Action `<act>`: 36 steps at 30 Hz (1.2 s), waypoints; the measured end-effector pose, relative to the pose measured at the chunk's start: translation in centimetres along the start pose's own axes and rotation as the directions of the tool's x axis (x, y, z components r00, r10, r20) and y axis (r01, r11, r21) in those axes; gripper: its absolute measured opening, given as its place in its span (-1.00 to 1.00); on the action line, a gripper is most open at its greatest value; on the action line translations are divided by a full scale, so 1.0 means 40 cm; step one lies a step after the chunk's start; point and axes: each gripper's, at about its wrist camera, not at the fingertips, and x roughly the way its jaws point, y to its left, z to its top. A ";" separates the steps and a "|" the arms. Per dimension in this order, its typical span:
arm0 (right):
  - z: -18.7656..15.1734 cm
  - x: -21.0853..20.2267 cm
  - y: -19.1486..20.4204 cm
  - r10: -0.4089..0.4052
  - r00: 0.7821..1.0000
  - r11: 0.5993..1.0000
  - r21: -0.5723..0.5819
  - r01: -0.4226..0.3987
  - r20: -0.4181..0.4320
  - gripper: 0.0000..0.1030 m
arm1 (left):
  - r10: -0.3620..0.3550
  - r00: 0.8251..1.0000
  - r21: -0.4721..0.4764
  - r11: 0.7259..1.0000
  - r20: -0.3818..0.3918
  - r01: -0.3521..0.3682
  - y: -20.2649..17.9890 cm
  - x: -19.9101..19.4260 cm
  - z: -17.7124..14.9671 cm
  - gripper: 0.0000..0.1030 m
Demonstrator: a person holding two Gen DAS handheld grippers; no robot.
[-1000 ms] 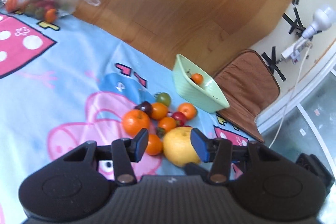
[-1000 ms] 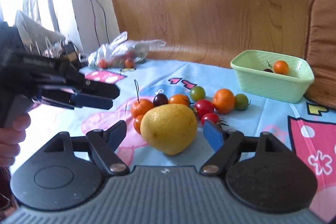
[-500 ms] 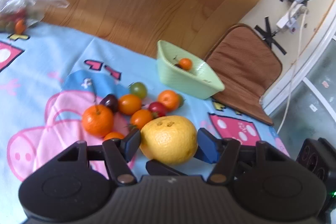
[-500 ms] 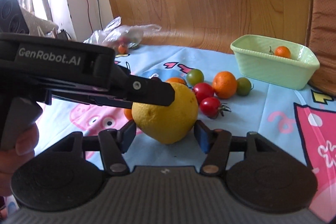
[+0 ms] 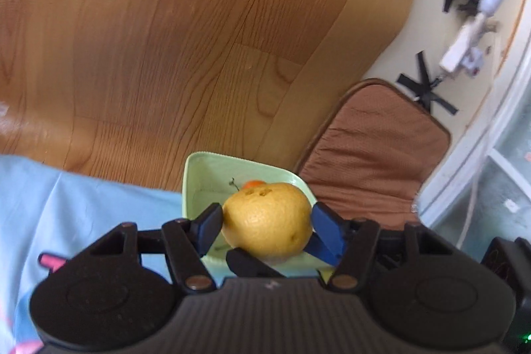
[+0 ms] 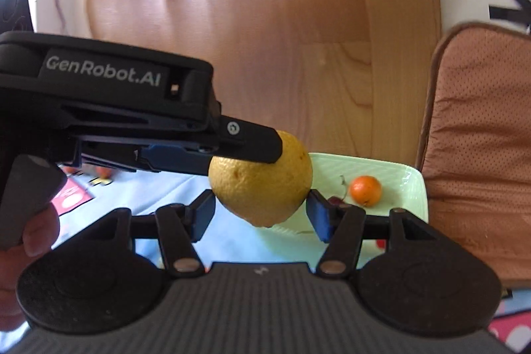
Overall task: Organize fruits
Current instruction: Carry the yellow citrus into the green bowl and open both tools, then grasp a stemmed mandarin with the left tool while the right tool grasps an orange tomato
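Landmark: the dish [image 6: 398, 168] stands on the cloth-covered surface [image 5: 83, 198], at its far edge.
Large fruit [image 6: 262, 184]: in the air over the near part of the dish, off the surface.
Left tongs [image 5: 265, 223]: reach in from the dish's near side, one pad on each flank of the large fruit.
Right tongs [image 6: 262, 211]: also on the dish's near side, just below the left tongs, pads on each flank of the same fruit.
Small fruit [image 6: 366, 190]: inside the dish, behind the large fruit.
Cushion [image 5: 375, 151]: right of the dish, just beside it.
Wooden panel [image 5: 166, 38]: behind the dish.
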 end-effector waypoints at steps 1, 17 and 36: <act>0.004 0.029 -0.012 -0.004 1.000 1.000 0.003 0.004 -0.013 0.21 | 0.014 1.000 0.005 1.000 -0.005 -0.014 0.003 0.026 0.007 0.18; -0.003 -0.024 -0.036 0.034 0.999 0.999 0.030 -0.035 0.033 0.00 | 0.040 0.998 -0.007 0.999 0.055 -0.039 0.105 -0.162 -0.010 0.15; -0.181 -0.111 0.343 0.185 0.962 0.971 -0.113 -0.211 -0.202 -0.05 | 0.136 0.991 -0.098 0.986 -0.009 -0.136 0.246 -0.340 -0.282 0.40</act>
